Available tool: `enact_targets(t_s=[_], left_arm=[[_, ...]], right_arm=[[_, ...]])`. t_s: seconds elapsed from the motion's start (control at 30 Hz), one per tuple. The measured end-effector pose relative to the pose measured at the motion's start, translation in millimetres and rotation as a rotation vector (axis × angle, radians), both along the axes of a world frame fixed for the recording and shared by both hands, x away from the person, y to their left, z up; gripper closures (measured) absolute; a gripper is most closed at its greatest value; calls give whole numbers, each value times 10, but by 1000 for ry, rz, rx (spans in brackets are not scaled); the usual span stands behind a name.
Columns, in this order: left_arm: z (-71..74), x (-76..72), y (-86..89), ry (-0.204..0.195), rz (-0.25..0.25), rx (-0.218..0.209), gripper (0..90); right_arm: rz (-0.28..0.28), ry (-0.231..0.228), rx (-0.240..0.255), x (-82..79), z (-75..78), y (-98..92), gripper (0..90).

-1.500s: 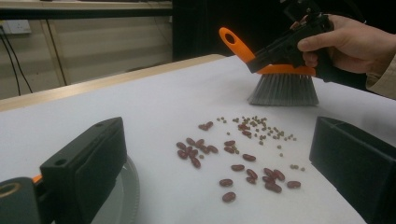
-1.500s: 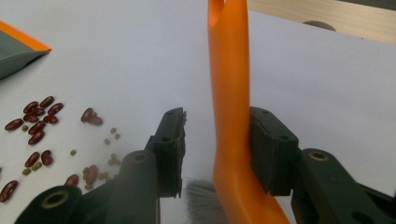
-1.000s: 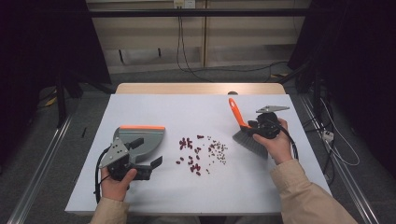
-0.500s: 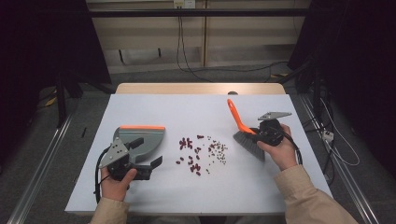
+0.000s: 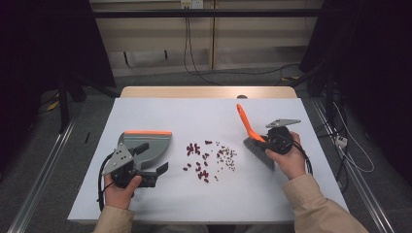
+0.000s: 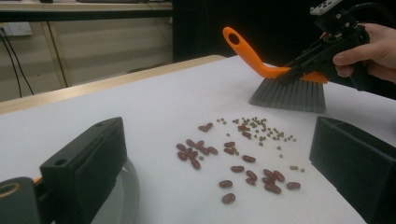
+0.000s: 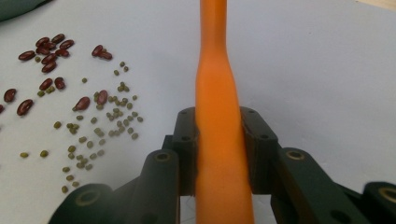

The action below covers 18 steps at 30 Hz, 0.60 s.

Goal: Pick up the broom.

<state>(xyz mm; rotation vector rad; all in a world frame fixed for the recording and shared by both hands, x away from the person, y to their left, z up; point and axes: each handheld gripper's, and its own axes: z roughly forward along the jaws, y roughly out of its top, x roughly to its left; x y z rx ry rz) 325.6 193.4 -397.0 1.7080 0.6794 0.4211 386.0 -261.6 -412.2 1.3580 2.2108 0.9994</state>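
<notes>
The right gripper [image 5: 262, 141] has just closed its jaws on the brush [image 5: 252, 138]; in the right gripper view the two black pads [image 7: 187, 144] press either side of the orange handle [image 7: 217, 93], which runs straight up between them. From above, the brush sits at about three o'clock on the white tabletop [image 5: 204, 116], its handle tilting up and away toward eleven o'clock, its grey bristles [image 5: 259, 151] down at or just above the surface. In the left gripper view those bristles [image 6: 289, 94] hang just beyond the far edge of the spill, and the person's right hand [image 6: 369, 51] wraps the gripper body behind them.

The spill lies at the middle of the tabletop: dark red kidney beans [image 5: 197, 162] toward nine o'clock, and a scatter of small green beans [image 5: 227, 156] toward three o'clock, nearer the brush. The two kinds touch and mix a little where they meet.

At about eight o'clock the left gripper [image 5: 145, 160] rests low on the tabletop in the person's left hand [image 5: 119, 187], with the grey dustpan [image 5: 155, 145] and its orange back edge at the jaws. One jaw lies over the pan's rim, the other stands apart beside it; whether the pan is actually pinched I cannot tell. The pan is near the red beans but not touching them.
</notes>
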Motion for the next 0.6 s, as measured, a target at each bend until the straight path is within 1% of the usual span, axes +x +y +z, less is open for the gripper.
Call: enact_targets(t_s=[0.07, 0.13, 0.17, 0.23, 0.3, 0.33, 0.37, 0.43, 0.47, 0.5, 0.53, 0.57, 0.6], left_arm=[[3, 2, 10, -1, 0, 3, 38], [2, 2, 16, 0, 5, -1, 38], [3, 3, 23, -1, 6, 0, 38], [3, 3, 30, -1, 9, -2, 38], [1, 4, 33, 0, 7, -6, 38], [1, 5, 40, -3, 5, 1, 38], [0, 5, 37, -2, 6, -3, 38], [0, 5, 38, 0, 7, -7, 38], [2, 9, 48, -4, 4, 1, 38], [2, 6, 47, -2, 9, -7, 38], [3, 9, 61, -4, 9, 2, 38], [0, 10, 69, -1, 9, -4, 38], [-5, 11, 80, 0, 14, -7, 38]], right_arm=[[-18, -15, -3, -12, -6, 33, 712], [-22, -30, -20, -8, -6, 64, 712], [-23, -34, -17, -1, -5, 75, 712], [-32, -51, 15, 19, 1, 90, 712], [-43, -63, 15, 48, 20, 121, 712], [-39, -66, 22, 67, 28, 141, 712], [-40, -75, 19, 87, 32, 165, 712], [-40, -90, -3, 132, 41, 221, 712], [-44, -96, -8, 157, 42, 245, 712], [-52, -102, -11, 182, 42, 266, 712], [-58, -118, -29, 207, 41, 284, 712], [-69, -128, -61, 228, 38, 307, 712], [-85, -137, -80, 249, 31, 320, 712]])
